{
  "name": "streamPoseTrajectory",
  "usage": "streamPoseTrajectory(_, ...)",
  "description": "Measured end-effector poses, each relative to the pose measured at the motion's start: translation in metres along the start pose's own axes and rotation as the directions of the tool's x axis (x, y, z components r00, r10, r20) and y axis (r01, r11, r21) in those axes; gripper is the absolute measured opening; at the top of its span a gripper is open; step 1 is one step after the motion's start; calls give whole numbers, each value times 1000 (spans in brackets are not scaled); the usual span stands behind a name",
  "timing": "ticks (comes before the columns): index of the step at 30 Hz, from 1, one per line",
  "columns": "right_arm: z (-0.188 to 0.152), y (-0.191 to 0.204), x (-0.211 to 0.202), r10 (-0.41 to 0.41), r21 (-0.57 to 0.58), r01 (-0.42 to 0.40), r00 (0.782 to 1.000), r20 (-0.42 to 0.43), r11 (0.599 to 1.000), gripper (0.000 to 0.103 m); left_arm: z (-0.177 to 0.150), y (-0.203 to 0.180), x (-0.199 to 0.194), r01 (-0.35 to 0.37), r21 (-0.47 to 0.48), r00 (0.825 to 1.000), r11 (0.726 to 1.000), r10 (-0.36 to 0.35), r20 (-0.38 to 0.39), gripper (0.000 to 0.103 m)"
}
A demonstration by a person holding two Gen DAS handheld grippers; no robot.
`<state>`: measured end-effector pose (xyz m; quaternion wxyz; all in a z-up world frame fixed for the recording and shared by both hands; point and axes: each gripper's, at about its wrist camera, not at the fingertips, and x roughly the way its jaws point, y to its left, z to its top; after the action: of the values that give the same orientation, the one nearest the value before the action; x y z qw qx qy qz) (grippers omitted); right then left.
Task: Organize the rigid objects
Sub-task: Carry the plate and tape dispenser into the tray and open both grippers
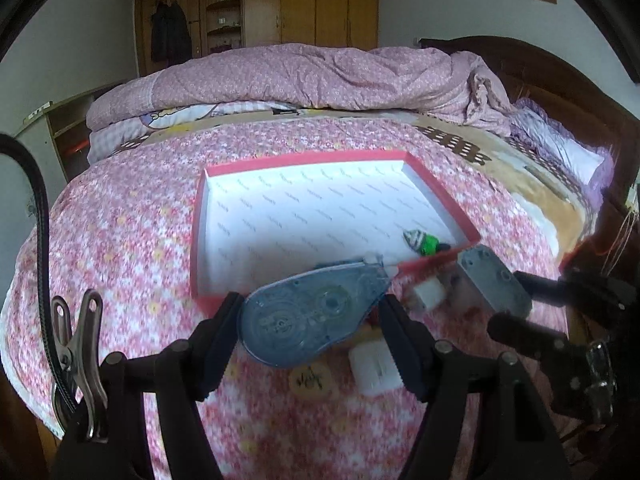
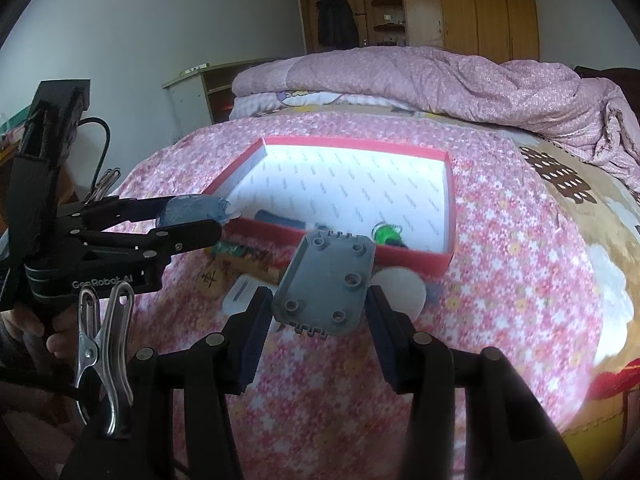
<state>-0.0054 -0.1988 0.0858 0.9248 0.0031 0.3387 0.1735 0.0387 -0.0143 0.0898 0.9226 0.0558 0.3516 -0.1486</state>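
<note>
My left gripper [image 1: 308, 320] is shut on a blue translucent correction tape dispenser [image 1: 312, 316], held above the bed just before the near rim of a red box [image 1: 440, 192] with a white lining. It shows from the side in the right wrist view [image 2: 192, 208]. My right gripper [image 2: 318, 312] is shut on a grey plastic plate with round holes [image 2: 328, 284], held near the box's front right corner; the plate also shows in the left wrist view [image 1: 494, 284]. A green object [image 1: 428, 244] lies inside the box, which the right wrist view shows too [image 2: 446, 196].
Loose items lie on the pink floral bedsheet [image 1: 132, 240] in front of the box: a white block [image 1: 376, 368], a small white piece [image 1: 428, 294], a round disc with writing [image 1: 312, 380], a white round disc [image 2: 404, 288] and a green circuit board [image 2: 232, 250]. A folded quilt [image 1: 320, 76] lies behind.
</note>
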Motion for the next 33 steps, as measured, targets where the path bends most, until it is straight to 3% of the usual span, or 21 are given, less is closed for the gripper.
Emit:
streamPoseTrajectory(14,51,-26,28,-9,-22,9,1000,10,1000,49,49,14,44,-5,-38,1000,999,4,-10,73)
streamPoseTrajectory(33,68,-60,86,-18,33,20,998,-64,999,49,70,21,113,-8,-56,997,998,3,-78,73)
